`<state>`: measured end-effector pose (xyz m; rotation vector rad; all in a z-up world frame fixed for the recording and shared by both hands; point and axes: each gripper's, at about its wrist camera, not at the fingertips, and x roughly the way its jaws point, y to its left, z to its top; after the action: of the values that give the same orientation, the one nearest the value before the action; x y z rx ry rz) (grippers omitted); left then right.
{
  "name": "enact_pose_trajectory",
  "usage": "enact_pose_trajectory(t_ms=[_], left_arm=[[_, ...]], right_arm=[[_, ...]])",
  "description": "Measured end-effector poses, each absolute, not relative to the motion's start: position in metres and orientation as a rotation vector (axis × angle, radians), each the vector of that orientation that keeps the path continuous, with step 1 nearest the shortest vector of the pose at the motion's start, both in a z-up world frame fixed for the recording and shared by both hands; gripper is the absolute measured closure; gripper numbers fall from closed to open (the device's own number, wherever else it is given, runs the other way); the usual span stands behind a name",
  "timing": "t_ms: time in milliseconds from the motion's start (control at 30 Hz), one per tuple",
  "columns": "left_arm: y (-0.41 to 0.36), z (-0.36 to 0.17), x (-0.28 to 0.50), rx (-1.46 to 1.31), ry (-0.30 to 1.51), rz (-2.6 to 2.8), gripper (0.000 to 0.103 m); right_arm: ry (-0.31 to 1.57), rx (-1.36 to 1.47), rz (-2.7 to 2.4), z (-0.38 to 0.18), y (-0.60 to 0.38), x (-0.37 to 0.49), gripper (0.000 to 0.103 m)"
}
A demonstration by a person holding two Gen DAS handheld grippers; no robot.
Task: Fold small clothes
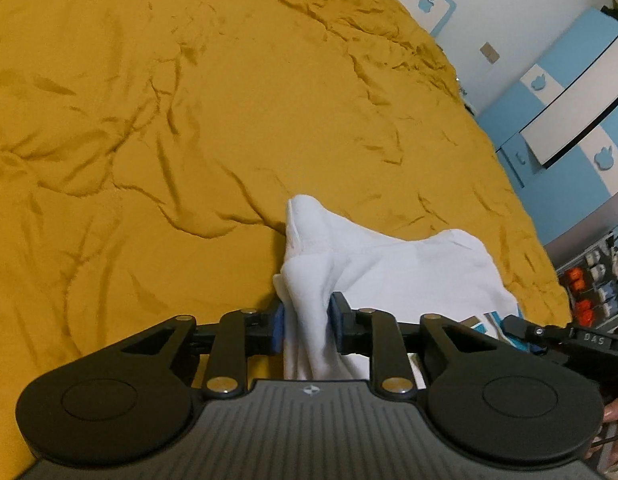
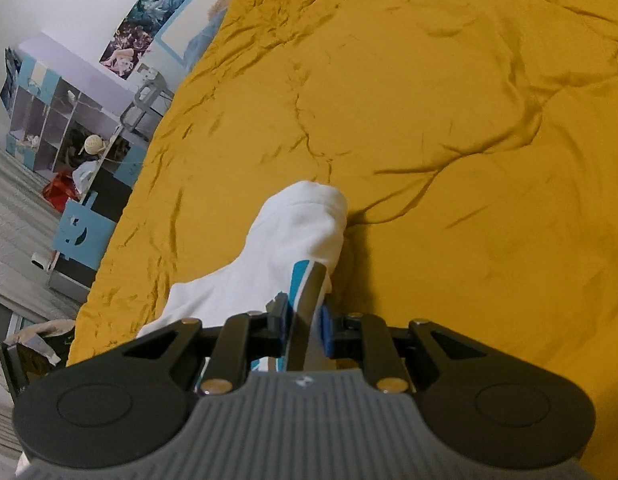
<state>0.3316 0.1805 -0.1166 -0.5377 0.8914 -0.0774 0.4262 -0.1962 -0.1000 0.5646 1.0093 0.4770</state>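
Apparently both grippers [image 1: 307, 326] [image 2: 305, 326] pinch garment [image 1: 389, 264], angled downward.

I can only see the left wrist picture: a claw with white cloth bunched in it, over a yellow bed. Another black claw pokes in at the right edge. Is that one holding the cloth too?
Observer: Yes. The right claw is shut on the white garment, pinching the edge that carries a teal stripe.
Visitor: Where does the cloth go from there?
Observer: It runs forward from the claw and ends in a rounded fold on the yellow bedspread.
Visitor: Anything beside the bed on that side?
Observer: An open shelf unit stands on the floor, with small things in its compartments.
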Motion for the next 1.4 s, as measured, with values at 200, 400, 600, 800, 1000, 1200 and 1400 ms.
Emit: enact_pose_trajectory(t_ms=[200,400,600,800,1000,1200,1400], left_arm=[[0.190,-0.084,0.310,-0.451,0.856,-0.006,0.073],[0.175,-0.038,0.265,-0.374,0.772,-0.073,0.073],[0.122,-0.026,0.211,-0.241,0.752,-0.174,0.076],[0.088,-0.051,0.171,-0.108,0.797,-0.169,0.084],[0.099,-0.091,0.162,-0.164,0.868,-0.151,0.084],[0.107,-0.110,0.167,-0.198,0.886,-0.154,0.080],[0.110,-0.109,0.168,-0.216,0.883,-0.159,0.079]], right_arm=[[0.979,0.450,0.427,-0.068,-0.198,0.410,0.090],[0.879,0.301,0.476,-0.023,-0.204,0.355,0.090],[0.784,0.095,0.539,-0.009,-0.185,0.282,0.088],[0.755,-0.029,0.529,-0.028,-0.173,0.229,0.088],[0.794,-0.104,0.484,-0.065,-0.174,0.214,0.089],[0.858,-0.095,0.480,-0.101,-0.177,0.220,0.088],[0.892,-0.091,0.475,-0.110,-0.174,0.229,0.088]])
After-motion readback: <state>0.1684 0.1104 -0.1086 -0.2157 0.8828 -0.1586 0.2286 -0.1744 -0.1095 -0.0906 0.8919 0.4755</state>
